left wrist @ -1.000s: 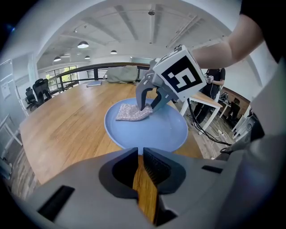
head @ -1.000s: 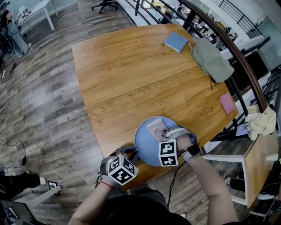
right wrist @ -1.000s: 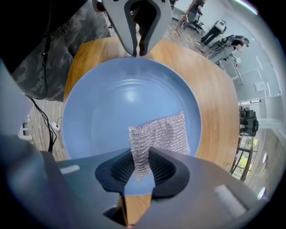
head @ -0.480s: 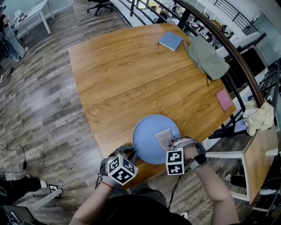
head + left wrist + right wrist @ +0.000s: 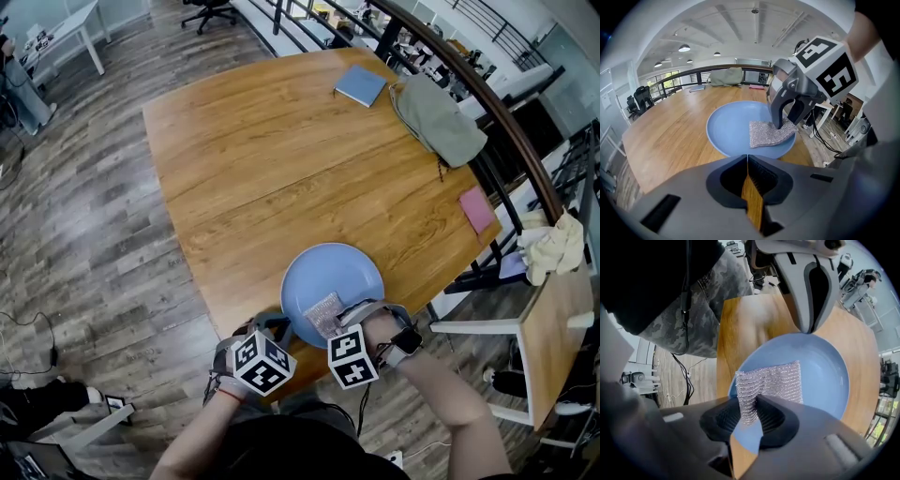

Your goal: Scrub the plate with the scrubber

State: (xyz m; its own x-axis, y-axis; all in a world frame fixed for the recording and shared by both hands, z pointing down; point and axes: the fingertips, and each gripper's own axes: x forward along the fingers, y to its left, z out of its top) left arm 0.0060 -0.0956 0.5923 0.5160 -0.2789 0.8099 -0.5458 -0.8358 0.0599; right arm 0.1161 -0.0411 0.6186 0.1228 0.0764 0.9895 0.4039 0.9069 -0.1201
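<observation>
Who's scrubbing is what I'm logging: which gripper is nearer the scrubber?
Right. The right gripper is shut on the scrubber; the left gripper, jaws closing on nothing, sits at the plate rim, off the scrubber.

Wooden table point(image 5: 281, 159) carries plate point(image 5: 337, 272), notebook point(image 5: 361, 85), bag point(image 5: 436, 120) (and a pink pad point(image 5: 476, 209)).

A round, pale blue plate point(image 5: 345, 272) sits flat on the table point(image 5: 281, 169), close to its near edge. A silvery mesh scrubber point(image 5: 324, 312), roughly square, lies on the plate's near side, one edge pinched upright in the right gripper's point(image 5: 749, 416) claw.
</observation>
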